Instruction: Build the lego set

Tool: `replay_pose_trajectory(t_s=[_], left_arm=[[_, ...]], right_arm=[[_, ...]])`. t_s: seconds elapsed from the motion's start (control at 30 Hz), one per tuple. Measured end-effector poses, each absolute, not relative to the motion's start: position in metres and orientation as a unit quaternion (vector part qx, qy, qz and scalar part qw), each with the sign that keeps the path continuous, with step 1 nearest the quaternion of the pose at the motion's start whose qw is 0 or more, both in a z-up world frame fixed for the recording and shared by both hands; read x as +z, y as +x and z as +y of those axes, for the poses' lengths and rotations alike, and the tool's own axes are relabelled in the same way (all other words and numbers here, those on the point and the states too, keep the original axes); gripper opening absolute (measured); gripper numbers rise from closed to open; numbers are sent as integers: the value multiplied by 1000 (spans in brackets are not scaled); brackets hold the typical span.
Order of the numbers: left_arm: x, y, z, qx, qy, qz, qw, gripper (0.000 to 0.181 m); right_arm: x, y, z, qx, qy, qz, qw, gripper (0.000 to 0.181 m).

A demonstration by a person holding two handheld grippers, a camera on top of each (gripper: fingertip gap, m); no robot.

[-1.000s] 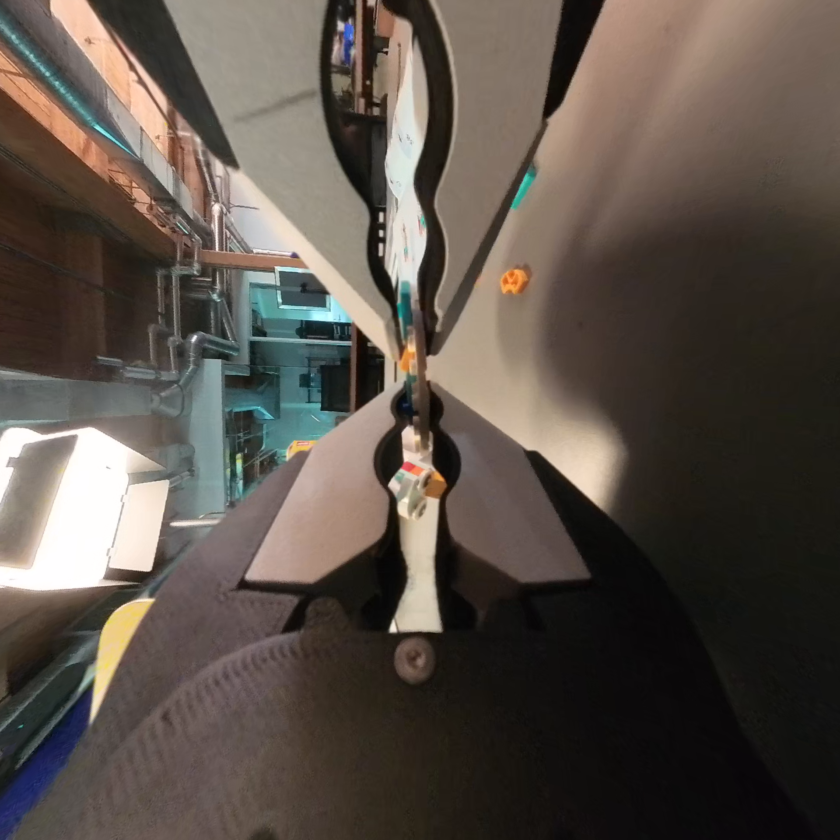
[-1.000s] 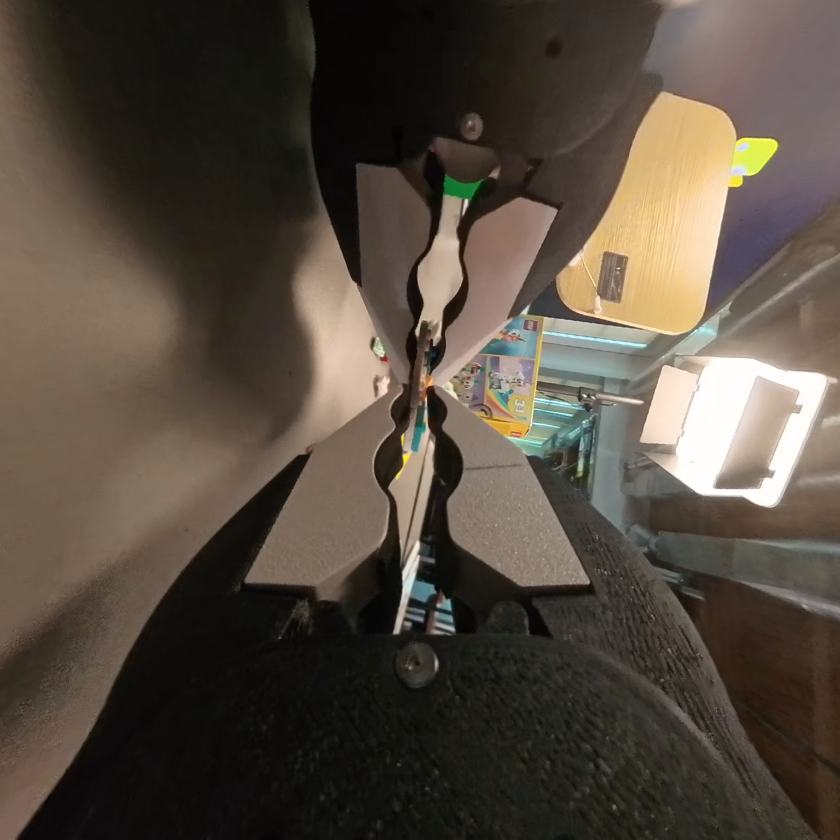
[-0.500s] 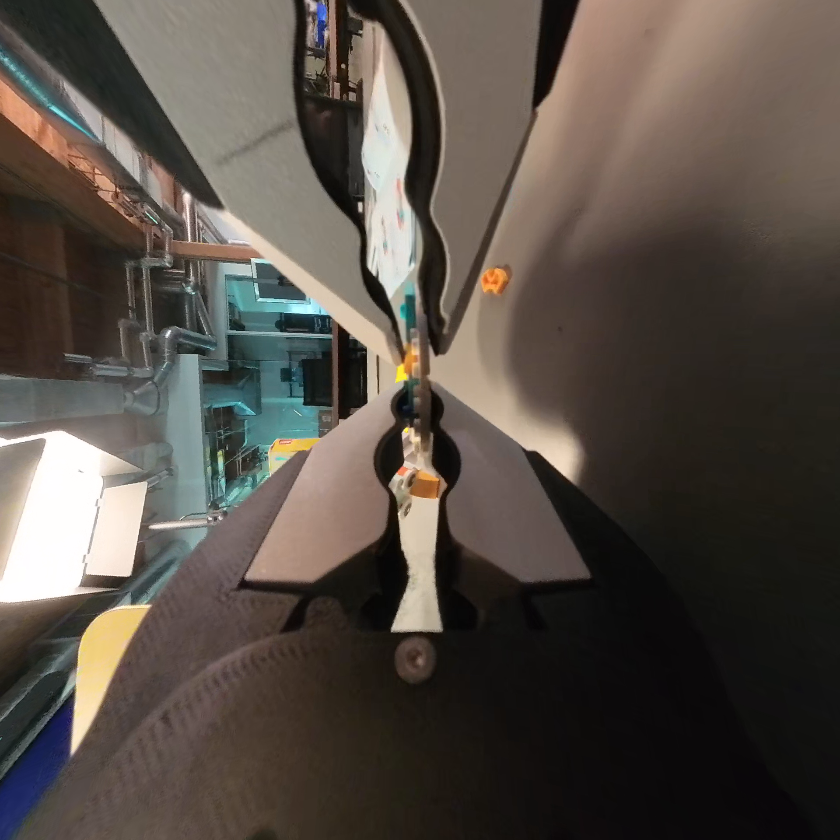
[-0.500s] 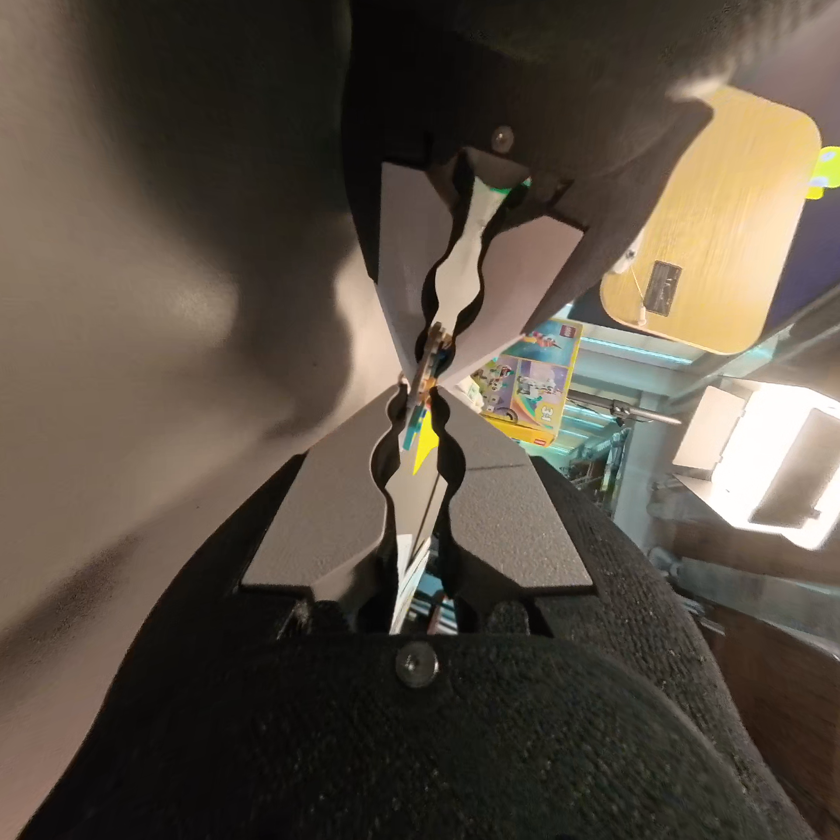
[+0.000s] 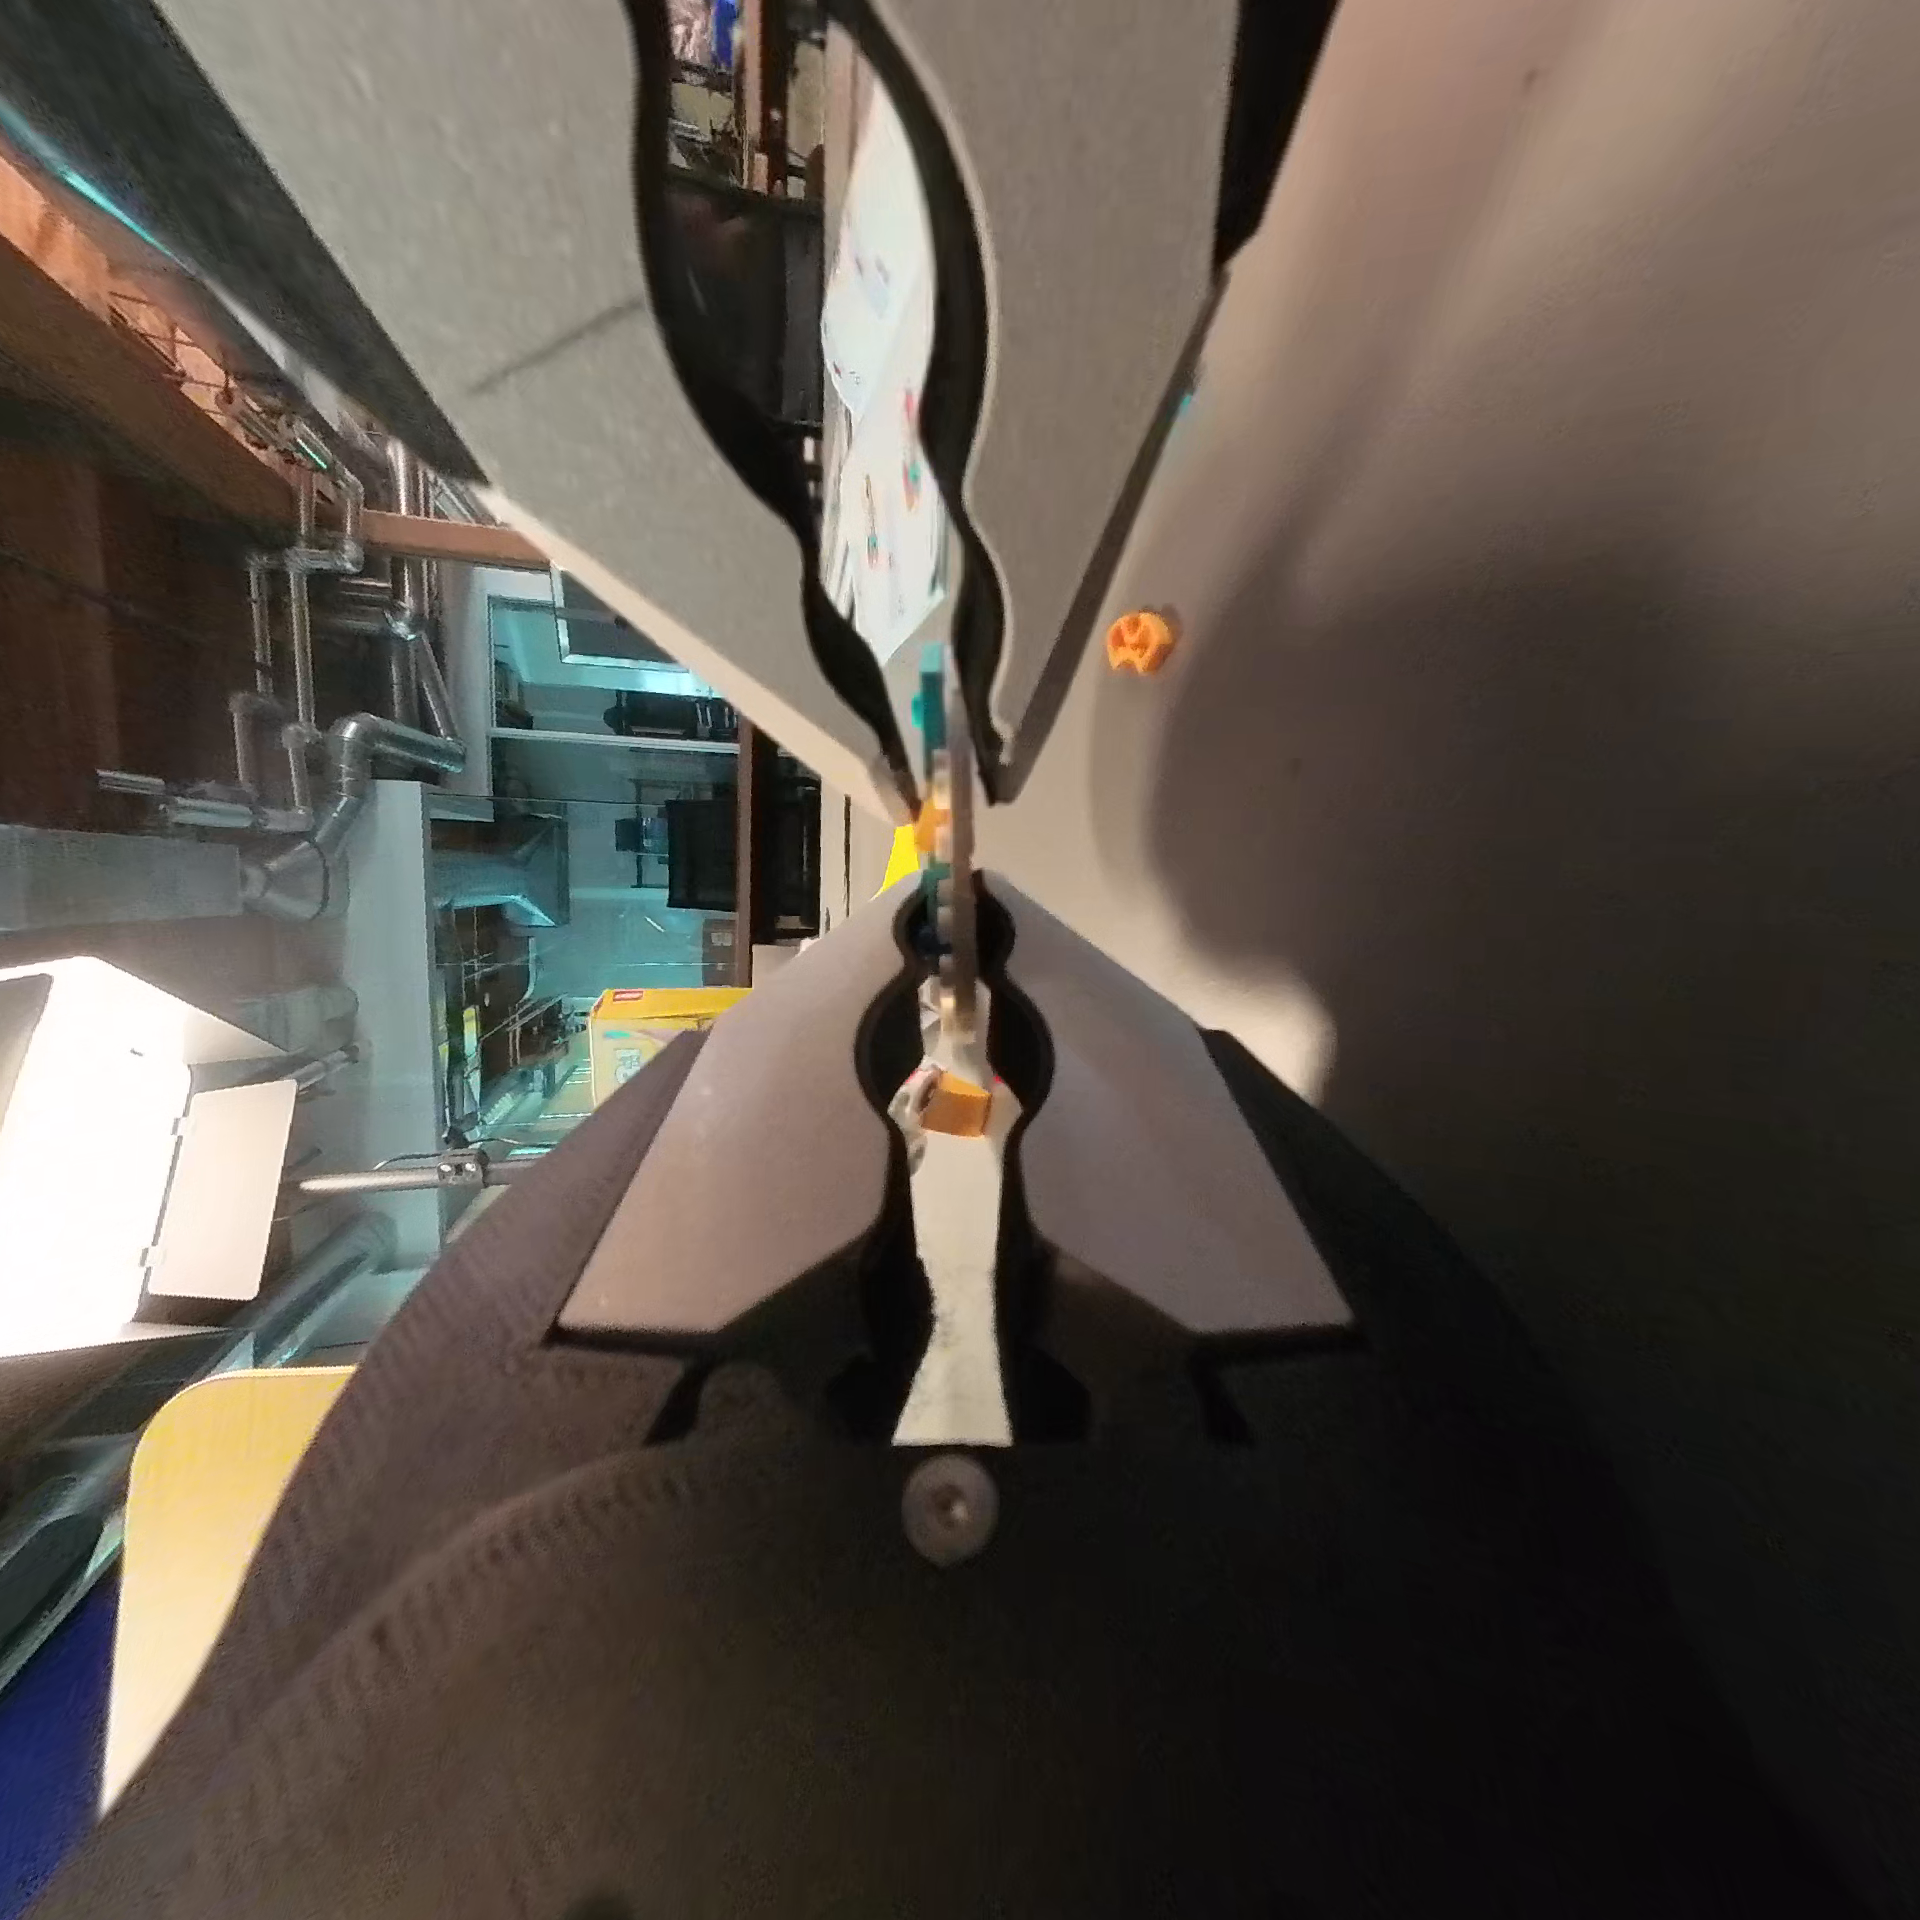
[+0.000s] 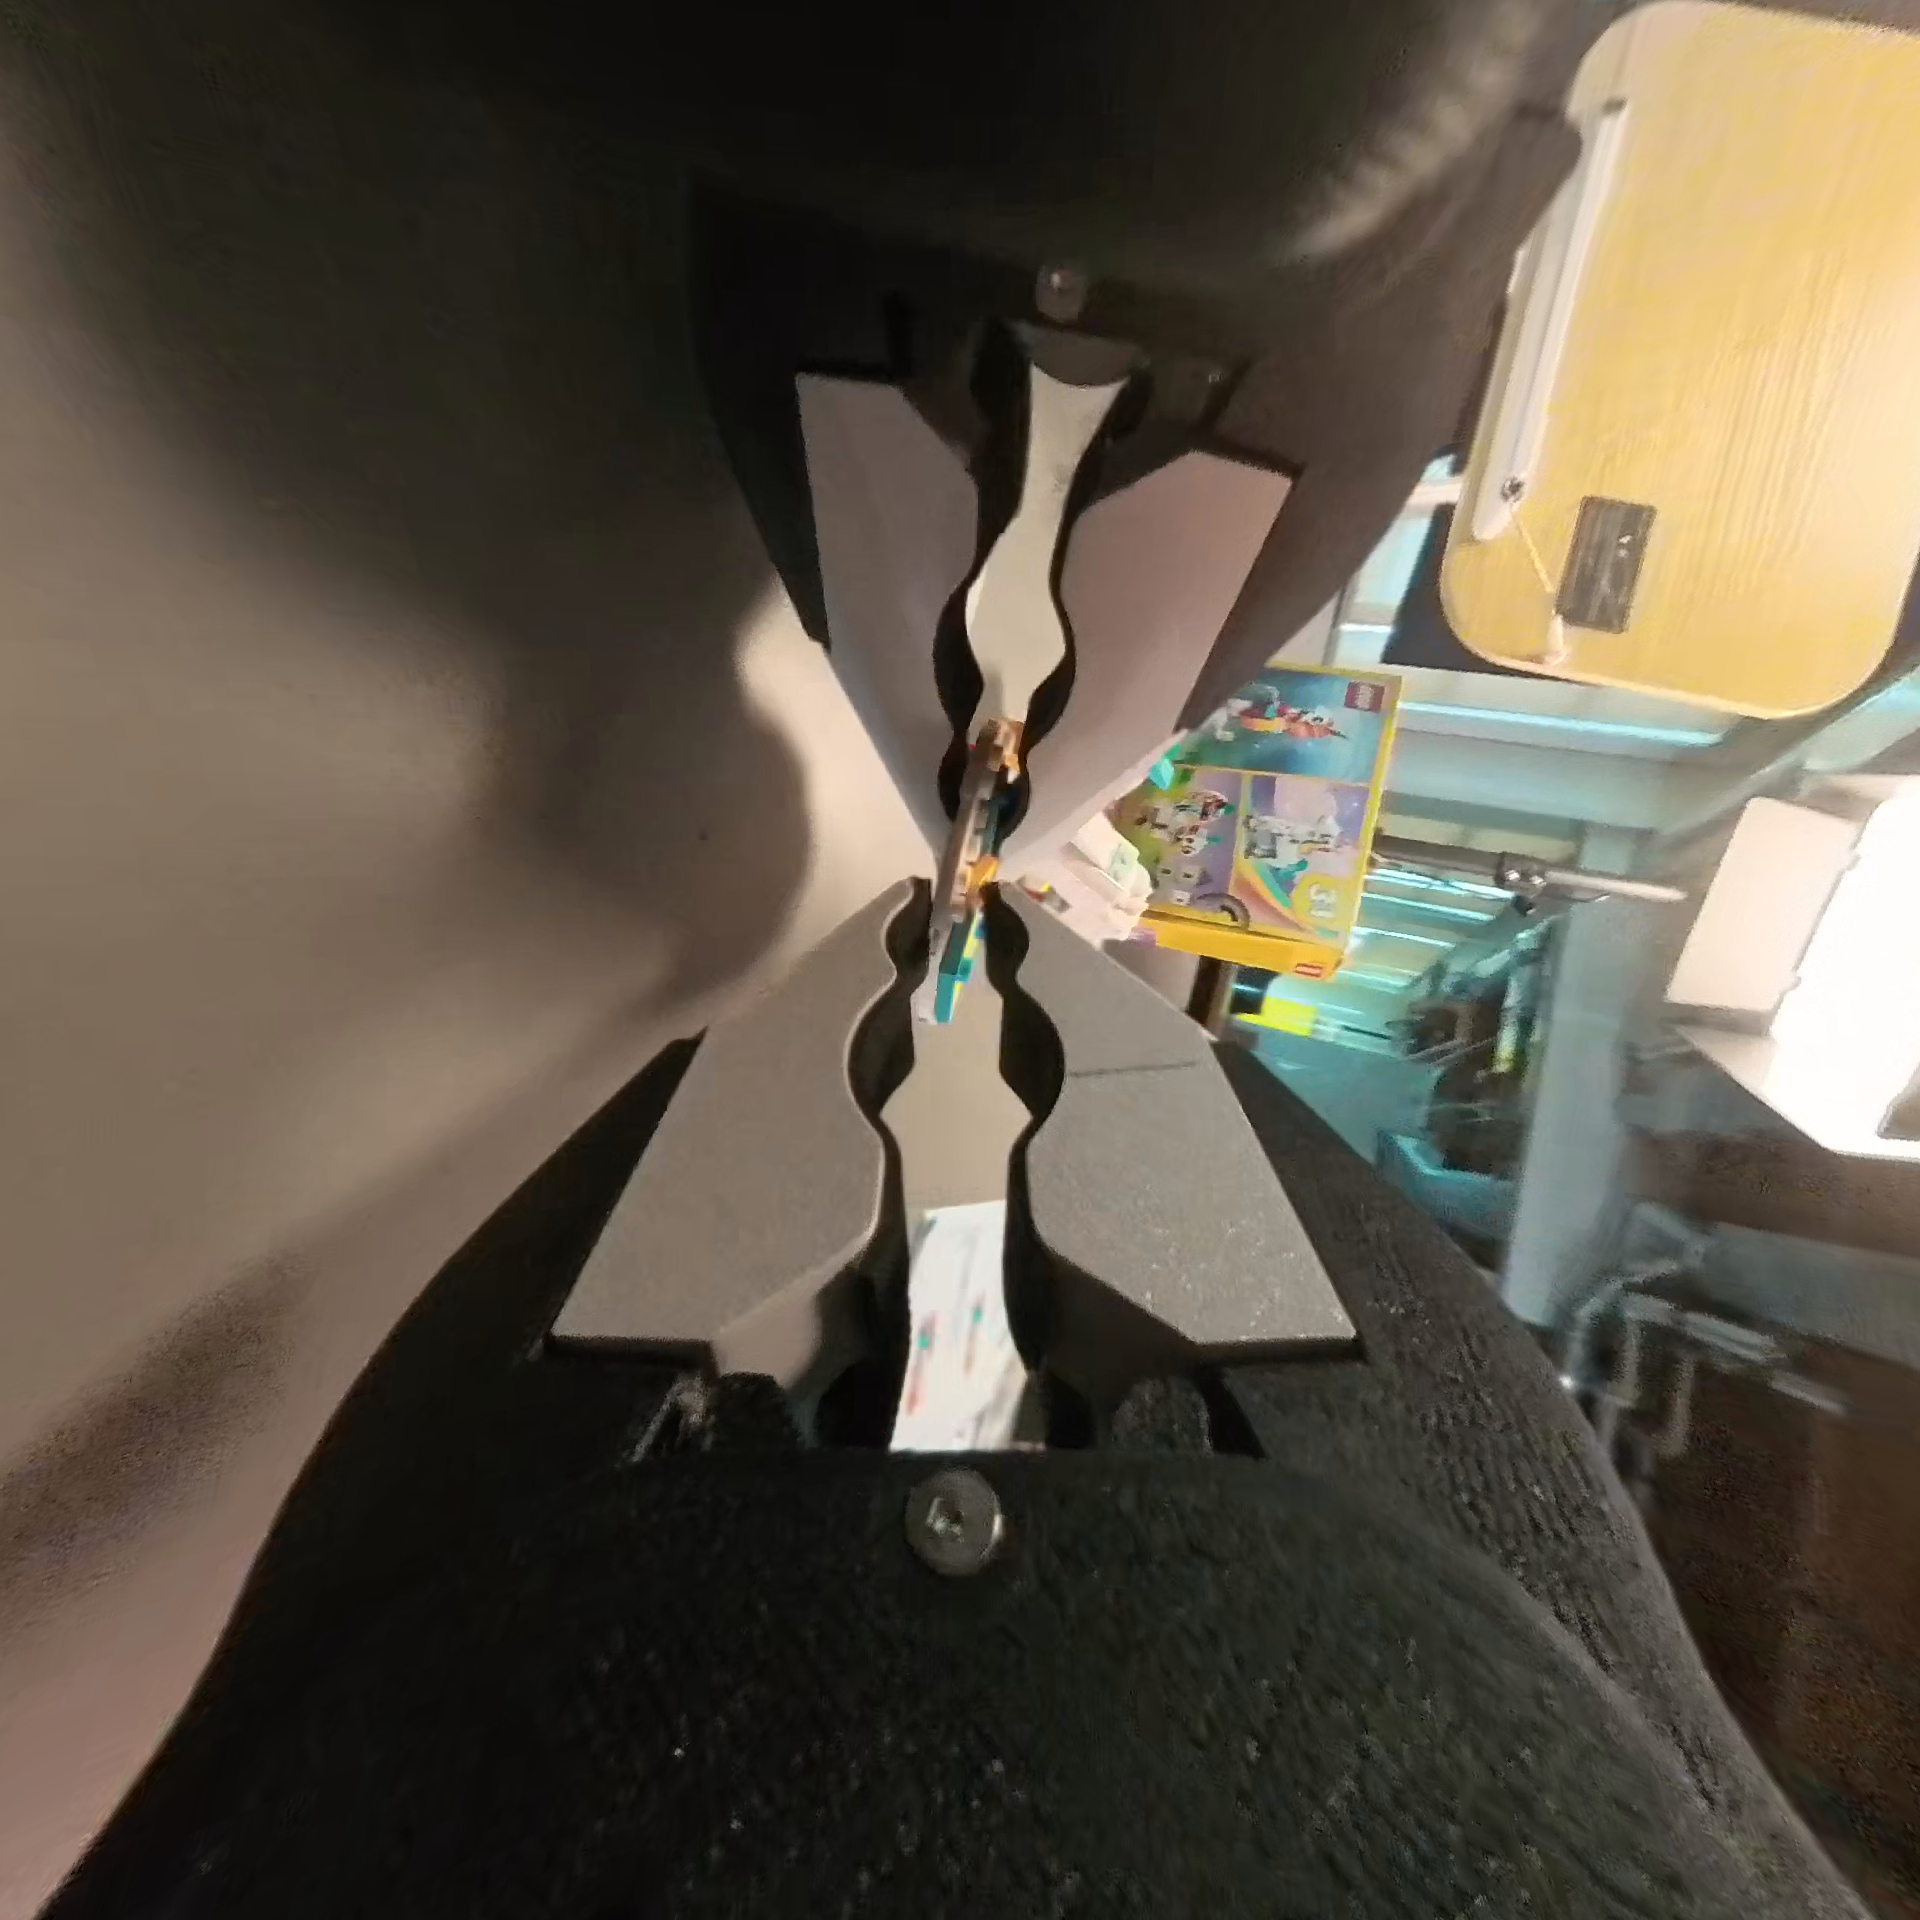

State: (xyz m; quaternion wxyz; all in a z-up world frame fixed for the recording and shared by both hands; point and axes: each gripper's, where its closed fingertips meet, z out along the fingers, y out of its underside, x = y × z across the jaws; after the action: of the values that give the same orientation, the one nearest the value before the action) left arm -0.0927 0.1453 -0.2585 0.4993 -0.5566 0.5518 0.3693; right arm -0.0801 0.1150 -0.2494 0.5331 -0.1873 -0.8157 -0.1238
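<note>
A small flat lego assembly (image 5: 961, 977) of grey plate with teal, orange and white pieces is held in the air, edge-on to both cameras. My left gripper (image 5: 951, 888) is shut on one end of it, with an orange brick (image 5: 956, 1107) showing between its jaws. My right gripper (image 5: 951, 798) meets it tip to tip from above and is shut on the other end. In the right wrist view the assembly (image 6: 956, 966) sits tilted between my right gripper (image 6: 956, 888) and the left gripper (image 6: 977, 862). A loose orange piece (image 5: 1138, 642) lies on the grey table (image 5: 1558, 520).
Both views are rolled on their side, with the table (image 6: 312, 520) beside the grippers. A yellow lego box (image 6: 1278, 810) stands at the far edge, with loose pieces in front. A printed instruction sheet (image 5: 883, 343) lies beyond. A wooden panel (image 6: 1683, 364) and a bright lamp (image 5: 104, 1143) are behind. Both grippers' tips are close together, under 4 cm apart.
Both grippers stay shut on the assembly, tip to tip. The left gripper has come nearer in the right wrist view, the assembly now sits more tilted, and the background has swung.
</note>
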Motion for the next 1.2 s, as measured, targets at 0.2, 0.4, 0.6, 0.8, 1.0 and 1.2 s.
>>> replay_pose_trajectory(t_s=[0.2,0.4,0.6,0.8,1.0,1.2], left_arm=[[-259,-93,145,366,-556,553,501,4],[-261,-95,144,364,-559,553,500,4],[-263,-95,143,358,-560,557,498,4],[-267,-95,142,356,-561,564,491,5],[-270,-98,142,358,-562,567,485,4],[-267,-100,142,360,-560,560,494,4]], right_arm=[[-249,-81,119,-109,-216,-808,538,19],[-249,-83,113,-105,-194,-808,547,17],[-248,-83,113,-115,-171,-804,557,5],[-252,-82,113,-132,-144,-812,550,3],[-255,-82,114,-132,-141,-816,545,6],[-261,-83,115,-68,-207,-804,554,42]])
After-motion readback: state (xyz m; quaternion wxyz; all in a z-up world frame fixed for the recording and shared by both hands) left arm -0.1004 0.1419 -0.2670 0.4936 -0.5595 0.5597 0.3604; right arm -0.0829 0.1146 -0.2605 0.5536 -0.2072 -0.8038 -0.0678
